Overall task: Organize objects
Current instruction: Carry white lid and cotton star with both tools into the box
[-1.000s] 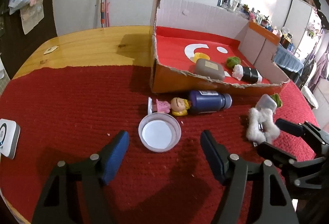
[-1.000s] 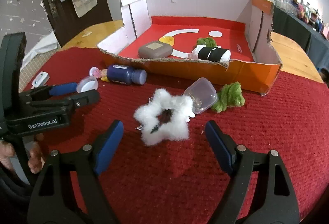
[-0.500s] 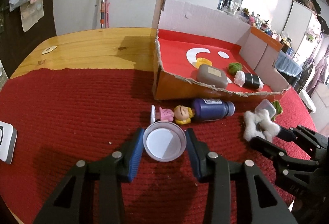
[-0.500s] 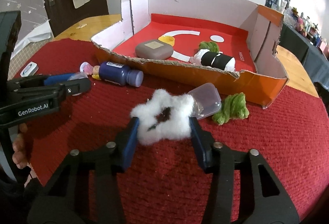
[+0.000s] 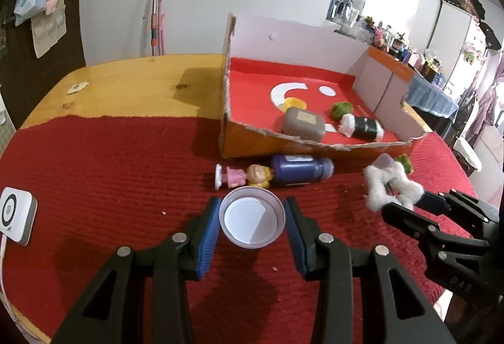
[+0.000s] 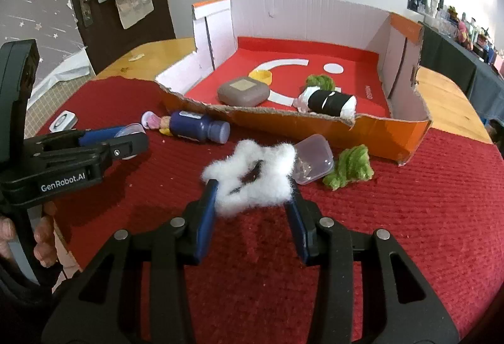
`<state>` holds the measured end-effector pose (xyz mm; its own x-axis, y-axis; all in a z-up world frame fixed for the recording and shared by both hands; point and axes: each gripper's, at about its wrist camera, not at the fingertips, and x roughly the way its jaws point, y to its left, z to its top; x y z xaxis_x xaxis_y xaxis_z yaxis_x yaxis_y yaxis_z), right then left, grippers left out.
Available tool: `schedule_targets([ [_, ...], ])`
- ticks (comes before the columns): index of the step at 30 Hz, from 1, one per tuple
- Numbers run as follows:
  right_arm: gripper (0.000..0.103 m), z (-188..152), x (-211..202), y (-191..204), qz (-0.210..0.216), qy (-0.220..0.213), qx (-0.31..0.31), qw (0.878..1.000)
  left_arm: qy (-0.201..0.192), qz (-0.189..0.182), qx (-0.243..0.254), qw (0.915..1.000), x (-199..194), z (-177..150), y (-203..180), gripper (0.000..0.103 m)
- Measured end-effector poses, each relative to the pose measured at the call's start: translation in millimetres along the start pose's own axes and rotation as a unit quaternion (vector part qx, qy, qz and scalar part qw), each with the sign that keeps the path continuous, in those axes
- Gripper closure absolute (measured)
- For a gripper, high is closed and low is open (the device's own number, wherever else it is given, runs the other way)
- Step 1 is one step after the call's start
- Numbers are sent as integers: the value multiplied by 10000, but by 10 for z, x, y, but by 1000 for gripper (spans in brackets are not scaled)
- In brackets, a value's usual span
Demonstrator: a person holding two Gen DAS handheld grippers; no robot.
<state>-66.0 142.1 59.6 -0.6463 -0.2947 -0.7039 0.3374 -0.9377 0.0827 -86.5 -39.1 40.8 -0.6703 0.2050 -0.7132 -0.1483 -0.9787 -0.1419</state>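
A small clear round cup (image 5: 252, 224) with a white bottom sits on the red cloth between my left gripper's (image 5: 252, 211) blue pads, which press its sides. In the right wrist view the left gripper (image 6: 132, 139) shows at the left with the cup (image 6: 130, 129) in its tips. My right gripper (image 6: 253, 192) is closing its jaws on a white fluffy star (image 6: 267, 158), its pads sunk into the fluff. The left wrist view has that gripper (image 5: 409, 203) and the star (image 5: 378, 186) at the right.
An open orange cardboard box (image 6: 378, 129) behind holds a grey case (image 6: 242, 91), a black-and-white roll (image 6: 330, 101), a yellow lid and green fluff. Before it lie a purple bottle (image 6: 195, 126), a small doll (image 5: 245, 175), a clear tub (image 6: 315, 159) and green fluff (image 6: 349, 167). A white device (image 5: 14, 218) lies far left.
Both grippers came forward and went from wide open to shut: the left around the clear cup, the right around the white fluffy star.
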Motion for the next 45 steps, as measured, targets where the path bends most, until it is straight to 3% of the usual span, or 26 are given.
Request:
schedule_targets([
  [12, 63, 137, -302, -54, 23, -372, -6, 9993, -234, -137, 242, 9993, -144, 146, -268, 60],
  [23, 64, 169, -310, -141, 25, -389, 66, 9992, -223, -253, 367, 9988, -98, 237, -393, 60],
  [45, 63, 615, -154, -420, 131, -249, 256, 9993, -55, -474, 409, 9980, 226, 856, -480, 60],
])
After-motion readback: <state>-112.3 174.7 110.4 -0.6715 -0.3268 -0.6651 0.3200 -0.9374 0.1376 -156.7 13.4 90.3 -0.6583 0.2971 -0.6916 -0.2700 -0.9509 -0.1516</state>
